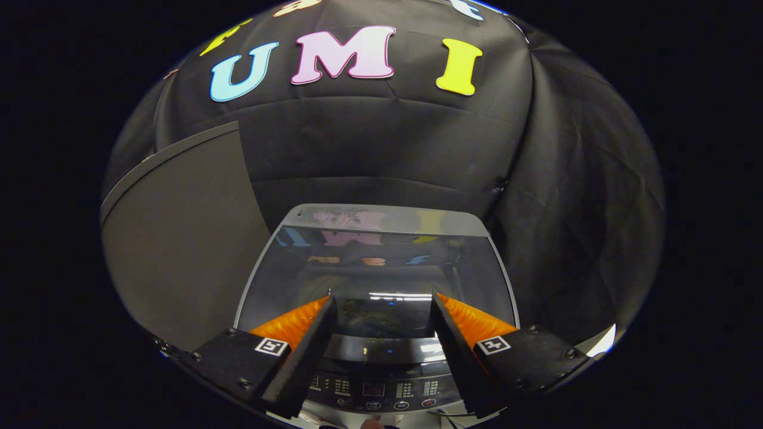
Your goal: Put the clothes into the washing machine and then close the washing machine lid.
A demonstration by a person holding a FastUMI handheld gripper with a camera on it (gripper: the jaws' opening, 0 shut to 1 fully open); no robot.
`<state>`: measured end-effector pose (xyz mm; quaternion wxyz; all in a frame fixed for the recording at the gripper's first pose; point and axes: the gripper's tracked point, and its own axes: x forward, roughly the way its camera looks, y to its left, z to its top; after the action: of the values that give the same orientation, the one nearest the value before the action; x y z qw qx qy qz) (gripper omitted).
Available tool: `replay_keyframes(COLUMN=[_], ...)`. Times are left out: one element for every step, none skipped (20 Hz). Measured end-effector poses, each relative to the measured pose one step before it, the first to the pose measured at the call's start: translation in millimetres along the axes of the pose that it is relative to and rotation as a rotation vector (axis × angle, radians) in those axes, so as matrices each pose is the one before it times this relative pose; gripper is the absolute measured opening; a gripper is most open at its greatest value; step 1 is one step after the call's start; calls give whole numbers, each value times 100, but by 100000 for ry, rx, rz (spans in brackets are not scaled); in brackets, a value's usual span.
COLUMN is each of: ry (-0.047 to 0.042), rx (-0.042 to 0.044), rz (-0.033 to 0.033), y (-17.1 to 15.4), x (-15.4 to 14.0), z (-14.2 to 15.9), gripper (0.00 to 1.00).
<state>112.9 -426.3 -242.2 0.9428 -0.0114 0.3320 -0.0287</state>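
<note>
Tongs [381, 304] wide apart, empty, above closed washing machine lid [375, 268]; panel [381, 390] print illegible.

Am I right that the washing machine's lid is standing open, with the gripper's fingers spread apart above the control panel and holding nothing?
Not quite: the lid is closed, lying flat over the washing machine and mirroring the booth wall, as the gripper view shows. The rest holds: the gripper has its fingers spread apart above the control panel, with nothing between them.
</note>
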Motion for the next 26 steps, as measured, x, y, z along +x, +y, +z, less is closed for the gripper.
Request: replay_keyframes(ry=[-133, -383, -1197, -1510, -2251, -2272, -2642, -2632, -2463, -2705, -3316, -2919, -2918, -2640, -2469, -2964, -3363, -3071, -3107, -2562, -2487, -1892, -2917, -2806, -1853, -1462], rx=[157, 435, 156, 162, 45, 120, 534, 889, 852, 863, 605, 265, -36, 138, 128, -24, 254, 453, 75, -461, -392, 172, 457, 832, 579, -198], rz=[-180, 174, 36, 341, 226, 92, 147, 321, 322, 191, 880, 93, 223, 218, 46, -206, 194, 597, 555, -210, -395, -84, 67, -390, -115, 310], y=[-99, 100, 60, 62, 116, 51, 73, 151, 191, 137, 180, 113, -49, 83, 79, -20, 5, 266, 300, 109, -238, 91, 197, -46, -51, 153], x=[-188, -182, -326, -320, -353, -449, -573, -458, -364, -457, -669, -457, -361, -285, -319, -577, -560, -442, -222, -230, -327, -337, -148, -247, -131, -240], z=[230, 333, 532, 871, 1003, 1129, 1157, 1317, 1195, 1394, 1475, 1502, 1293, 1319, 1352, 1369, 1588, 1720, 1387, 1515, 1143, 1308, 1480, 1481, 1098, 795], gripper=[99, 99, 99, 99, 99, 99, 99, 99, 99, 99, 99, 99, 98, 99, 99, 98, 98, 98, 98, 98, 98, 98, 98, 98, 98, 98])
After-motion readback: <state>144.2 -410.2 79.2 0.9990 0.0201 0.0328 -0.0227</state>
